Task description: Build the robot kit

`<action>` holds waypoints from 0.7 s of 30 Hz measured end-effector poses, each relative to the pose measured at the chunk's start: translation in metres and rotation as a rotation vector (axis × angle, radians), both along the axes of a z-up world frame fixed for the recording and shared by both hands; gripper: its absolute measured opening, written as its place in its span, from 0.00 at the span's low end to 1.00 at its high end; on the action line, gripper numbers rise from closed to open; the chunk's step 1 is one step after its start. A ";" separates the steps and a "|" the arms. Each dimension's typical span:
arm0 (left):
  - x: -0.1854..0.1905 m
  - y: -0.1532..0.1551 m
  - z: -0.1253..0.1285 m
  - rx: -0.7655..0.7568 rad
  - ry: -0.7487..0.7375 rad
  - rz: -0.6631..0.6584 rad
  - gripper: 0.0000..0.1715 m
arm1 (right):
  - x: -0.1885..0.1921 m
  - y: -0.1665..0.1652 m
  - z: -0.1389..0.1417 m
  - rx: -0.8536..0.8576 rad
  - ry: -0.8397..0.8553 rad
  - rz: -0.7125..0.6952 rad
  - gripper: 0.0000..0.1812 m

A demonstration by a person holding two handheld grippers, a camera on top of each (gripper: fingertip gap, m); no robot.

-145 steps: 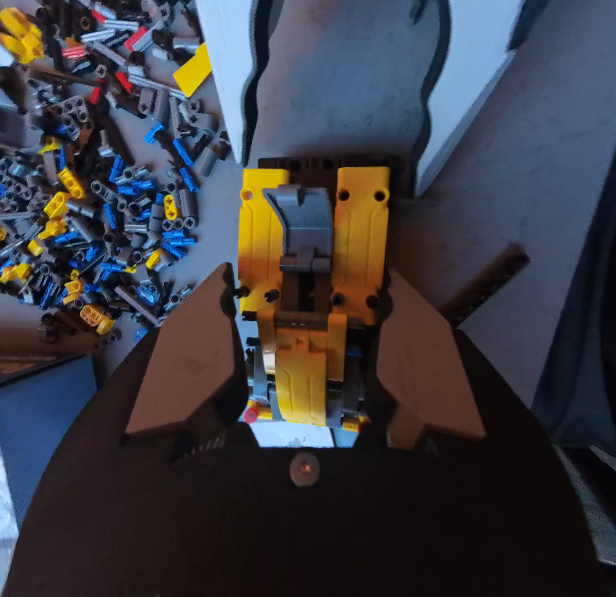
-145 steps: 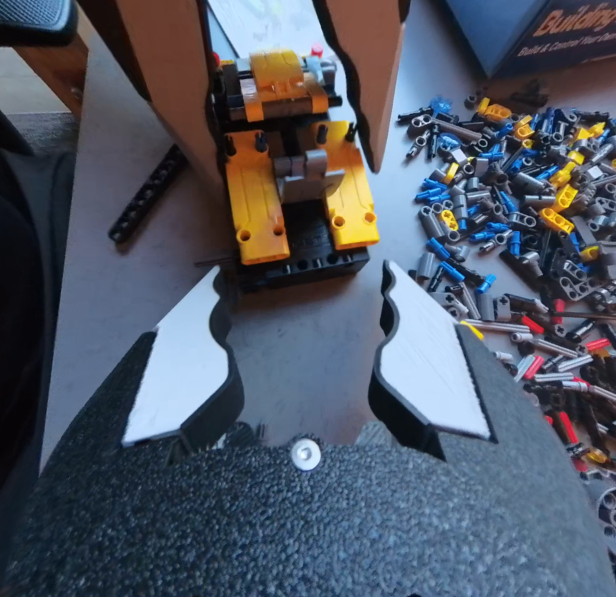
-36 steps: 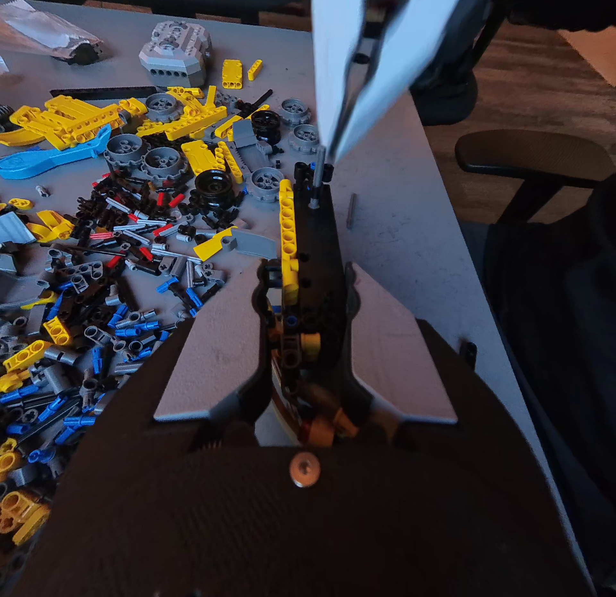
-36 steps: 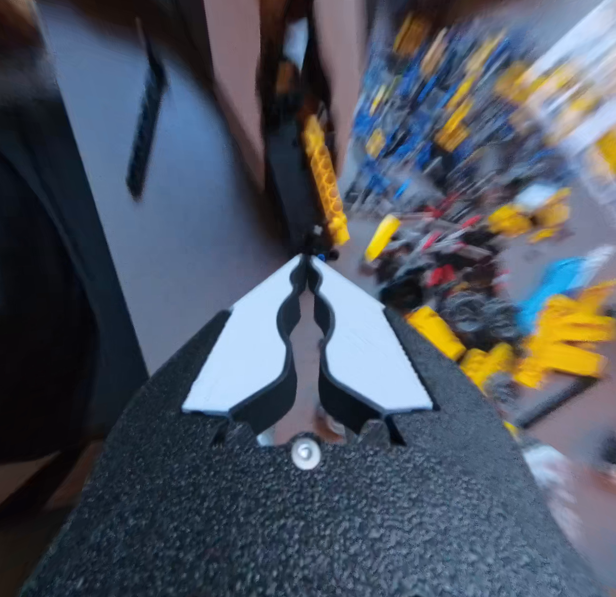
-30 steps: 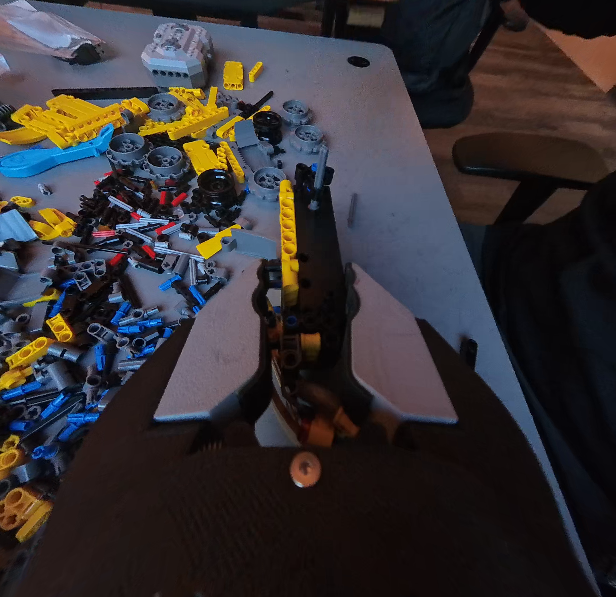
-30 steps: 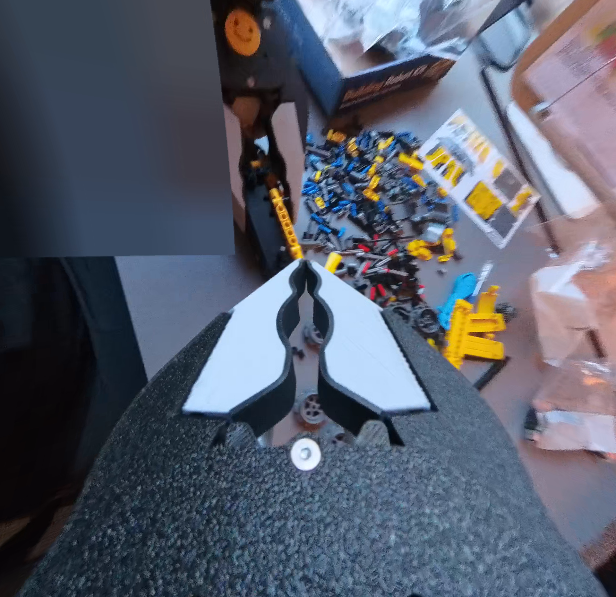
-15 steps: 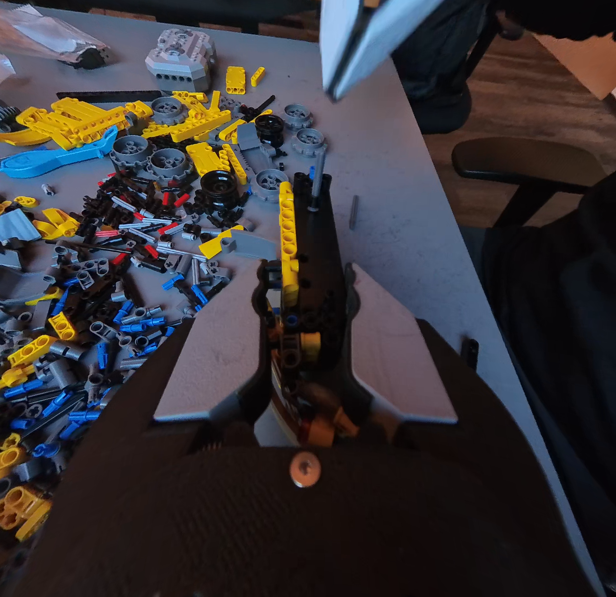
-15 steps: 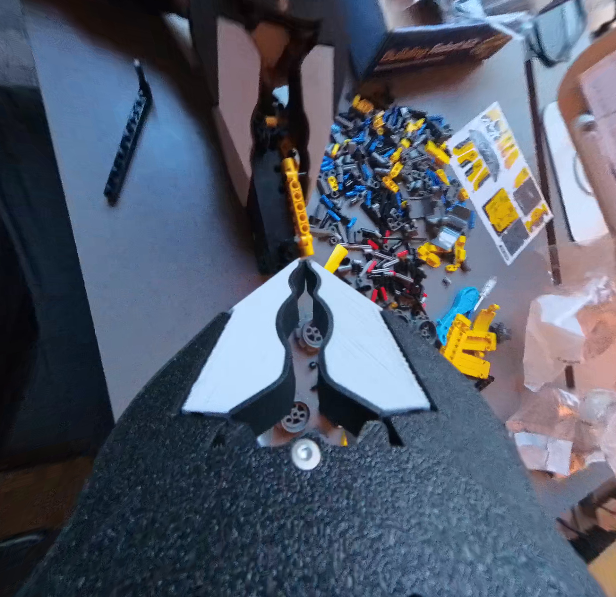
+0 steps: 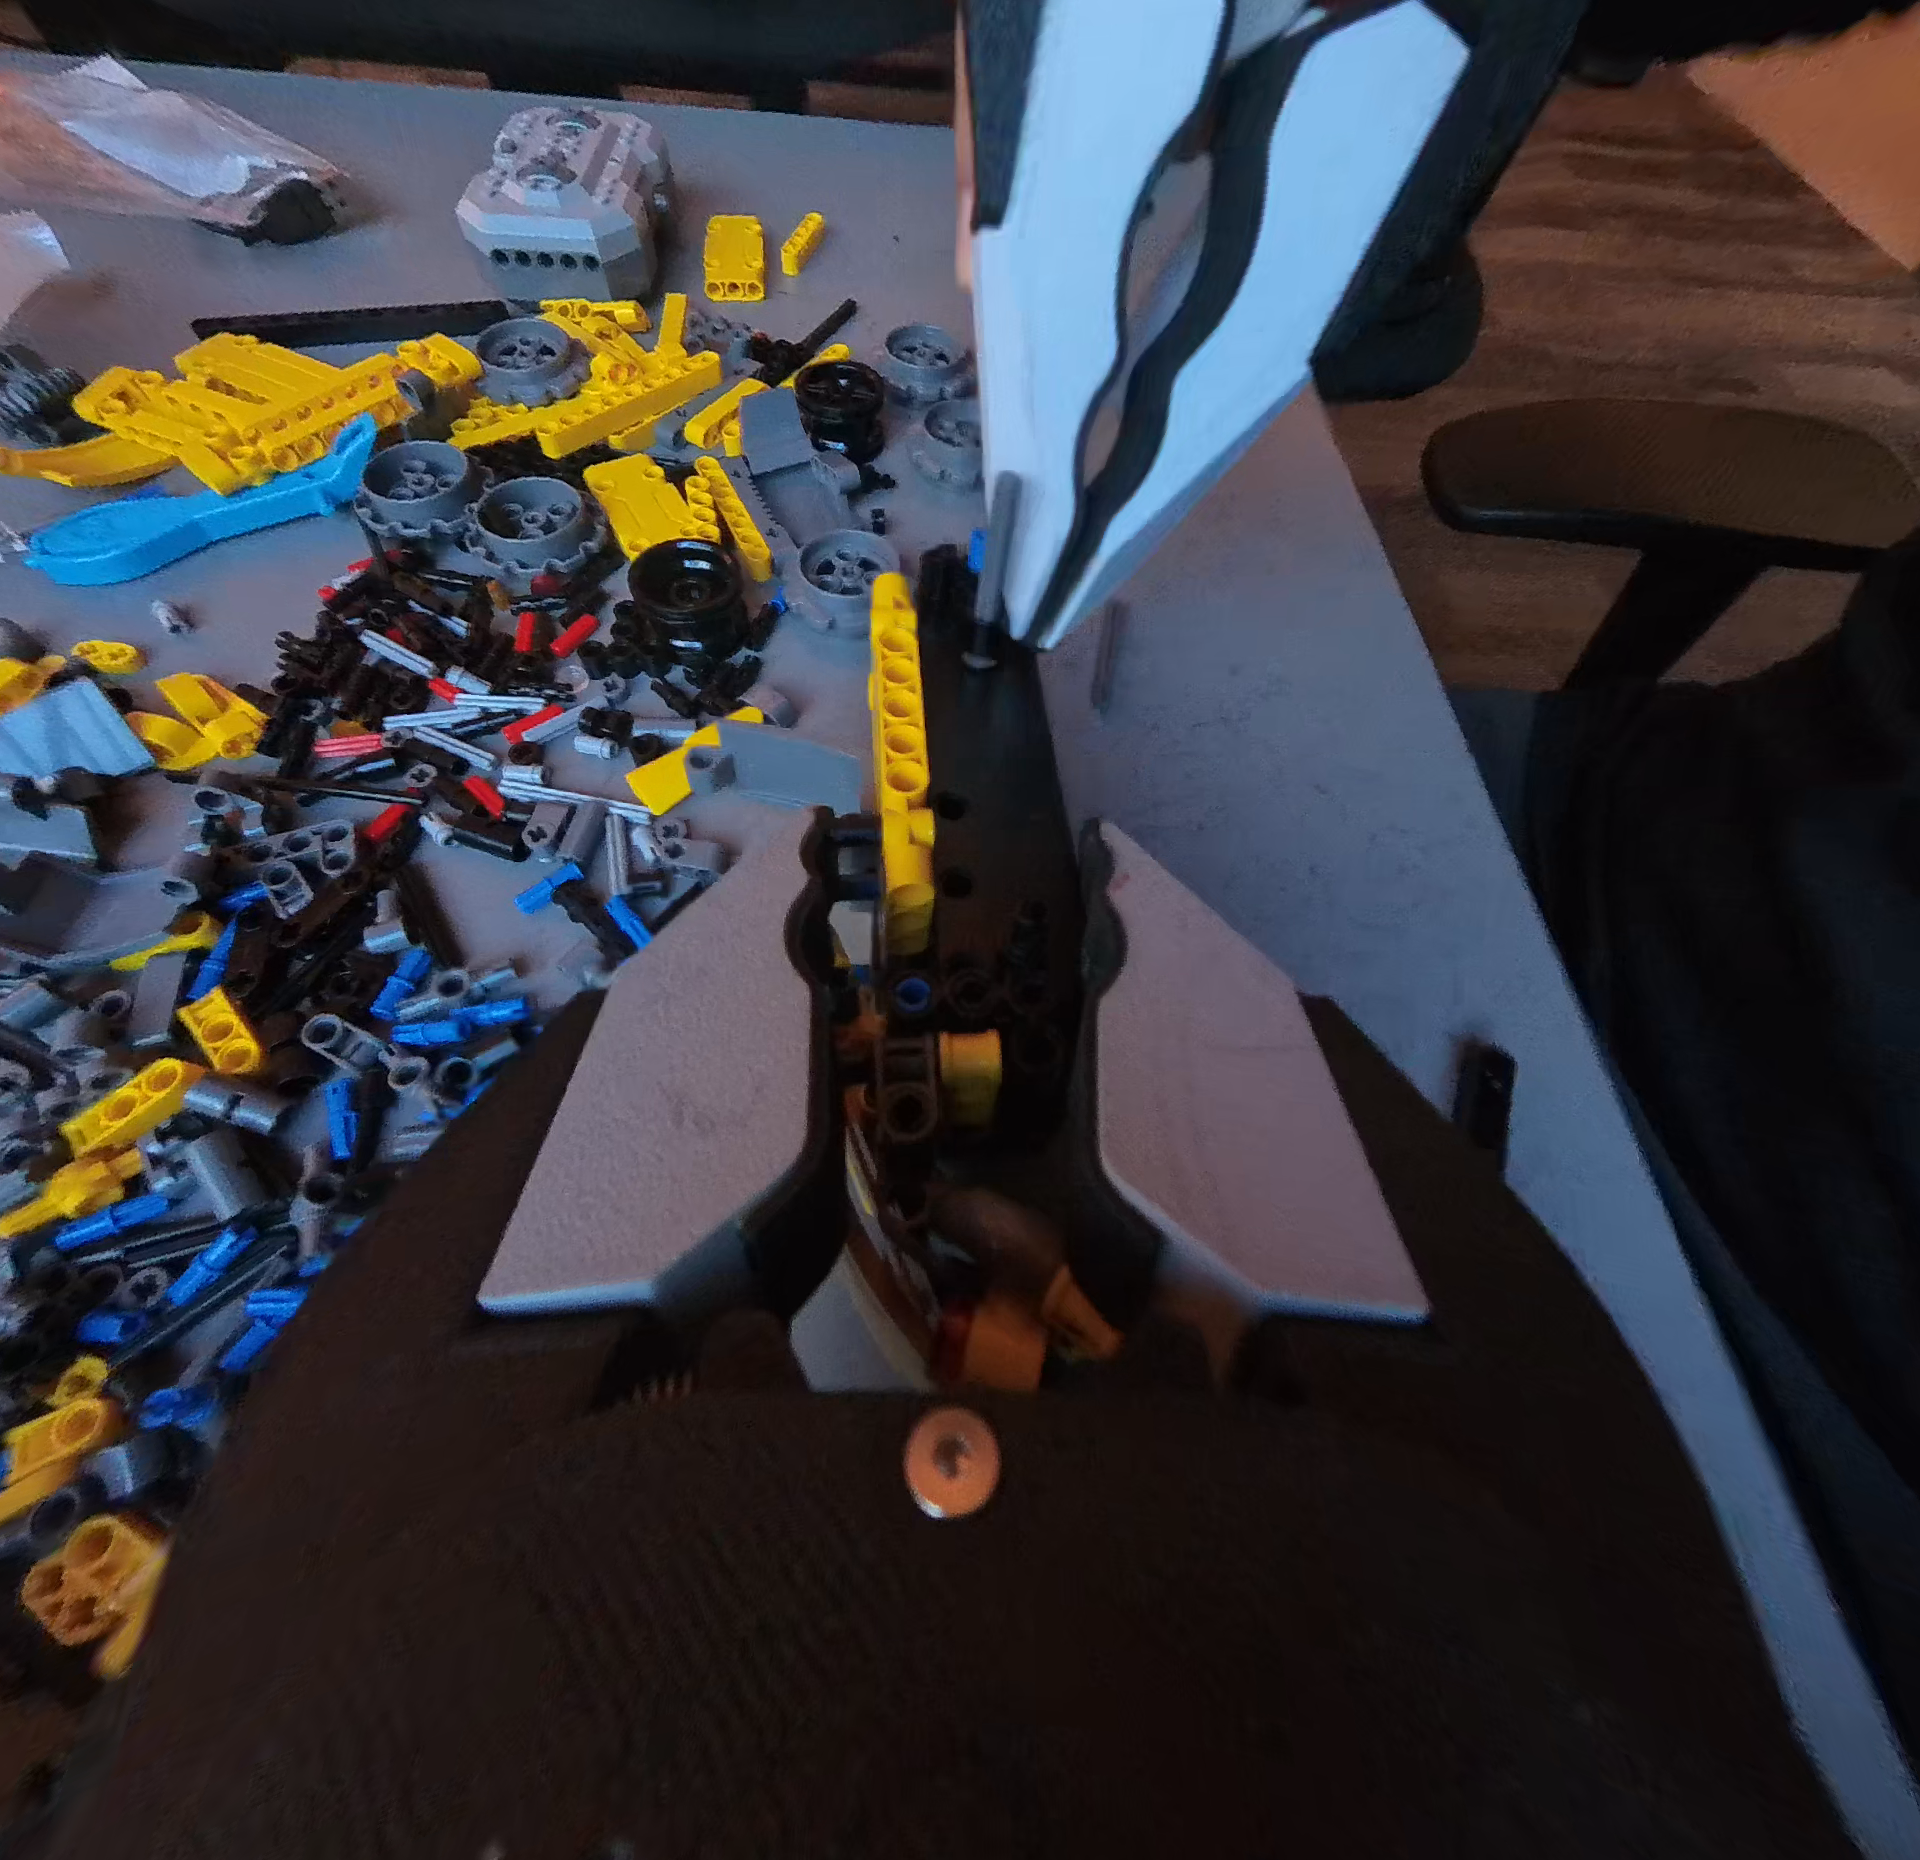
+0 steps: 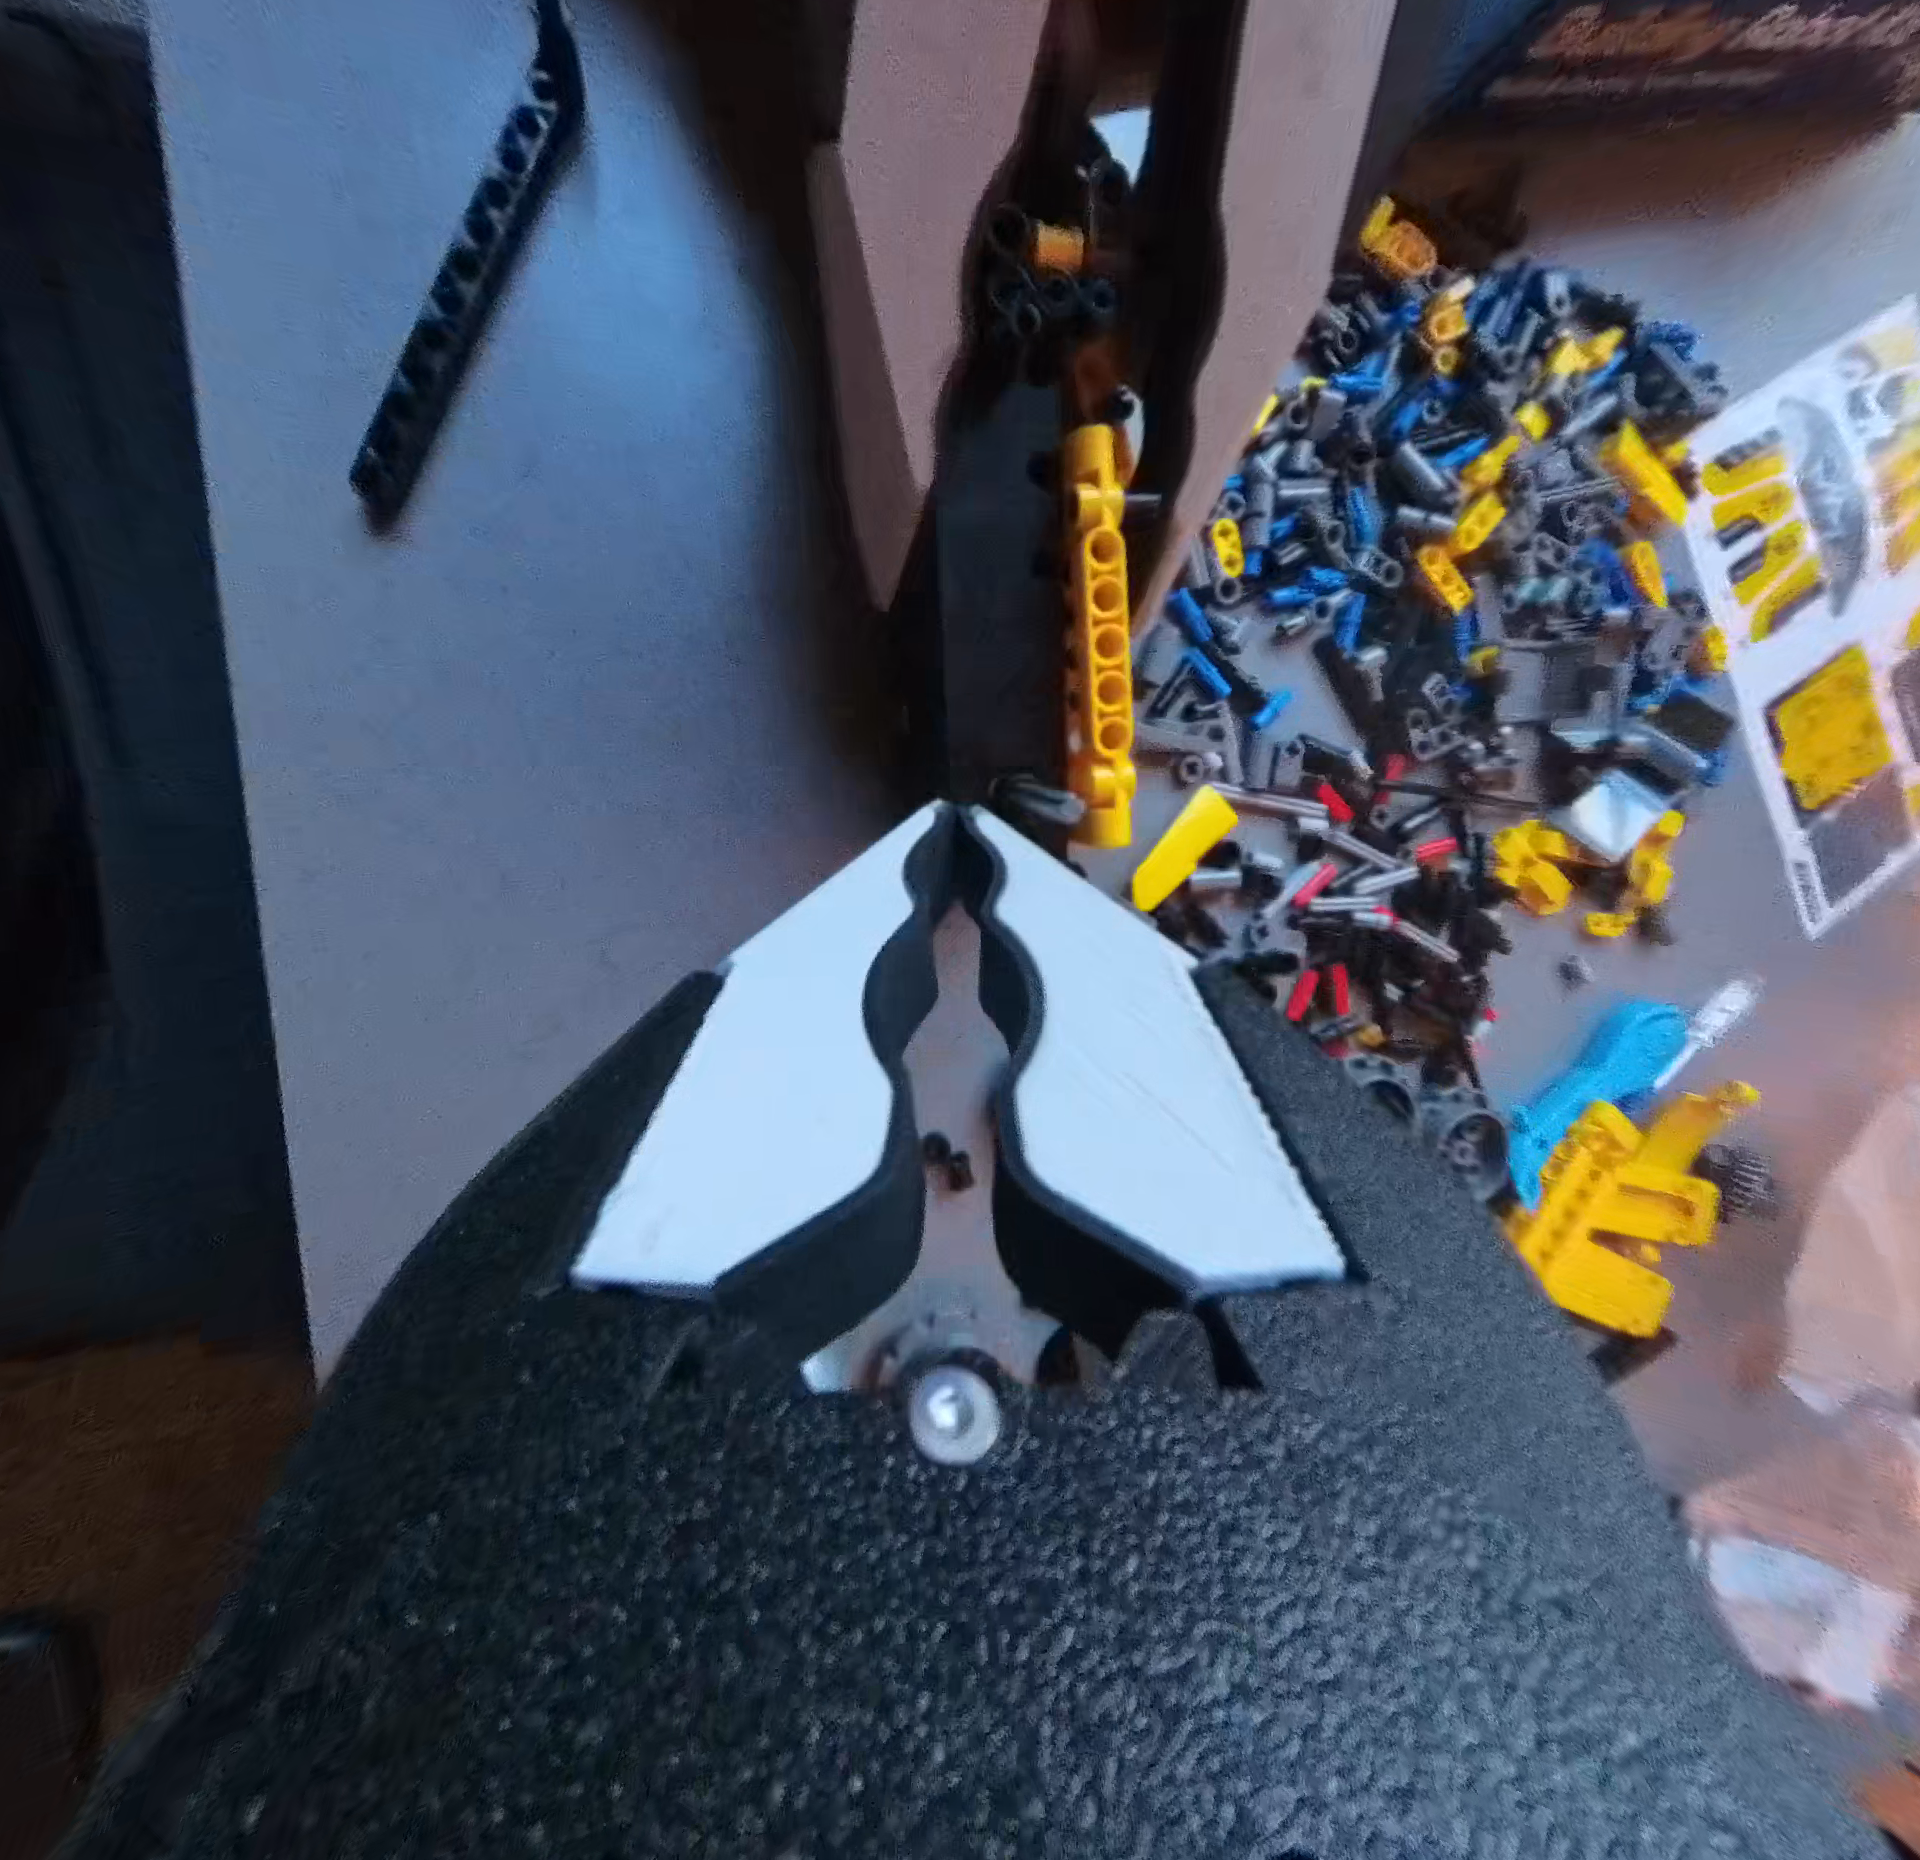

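My left gripper (image 9: 956,854) is shut on a black and yellow brick model (image 9: 982,761), held on its edge above the grey table (image 9: 1247,771). A yellow beam (image 9: 899,709) runs along the model's left side. A short grey axle (image 9: 997,563) stands up from its far end. My right gripper (image 10: 951,813) is shut with nothing visible between its white fingers (image 10: 790,1083). Its tips sit at the model's far end (image 10: 997,615), right beside the axle (image 10: 1039,797). The right gripper also shows in the left wrist view (image 9: 1039,631), coming down from above.
A wide pile of loose bricks (image 9: 416,875) covers the table left of the model, with grey wheels (image 9: 478,511), a blue tool (image 9: 187,532) and a grey block (image 9: 561,200). A black beam (image 10: 468,252), a sticker sheet (image 10: 1818,615), a box (image 10: 1714,44) and a chair (image 9: 1662,480) lie around. The gap from one gripper's tips to the other's is roughly 4 centimeters.
My right gripper, which had lifted away from the model, has come back down to its far end beside the axle. My left gripper keeps the model in the same place.
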State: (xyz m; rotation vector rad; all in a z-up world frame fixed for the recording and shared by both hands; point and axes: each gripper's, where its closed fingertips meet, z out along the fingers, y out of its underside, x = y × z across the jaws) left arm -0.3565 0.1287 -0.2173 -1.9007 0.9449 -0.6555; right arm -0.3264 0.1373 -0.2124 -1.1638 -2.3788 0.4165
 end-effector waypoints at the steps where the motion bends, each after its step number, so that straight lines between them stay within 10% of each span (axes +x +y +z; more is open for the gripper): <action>1: 0.000 -0.001 0.000 0.023 0.020 -0.003 0.25 | 0.000 0.003 0.007 0.039 0.004 -0.010 0.00; 6: 0.000 0.000 0.001 -0.015 -0.024 -0.003 0.25 | -0.008 0.010 0.061 0.010 0.167 -0.040 0.00; 10: 0.001 0.000 0.001 -0.017 -0.028 -0.004 0.26 | -0.007 0.012 0.009 0.045 0.044 -0.035 0.00; 16: 0.002 -0.003 0.001 -0.018 -0.029 -0.018 0.25 | -0.008 0.017 0.044 0.021 0.106 -0.037 0.00; 21: 0.002 -0.003 0.001 -0.004 -0.016 -0.019 0.25 | -0.003 0.011 0.018 0.062 0.029 0.036 0.00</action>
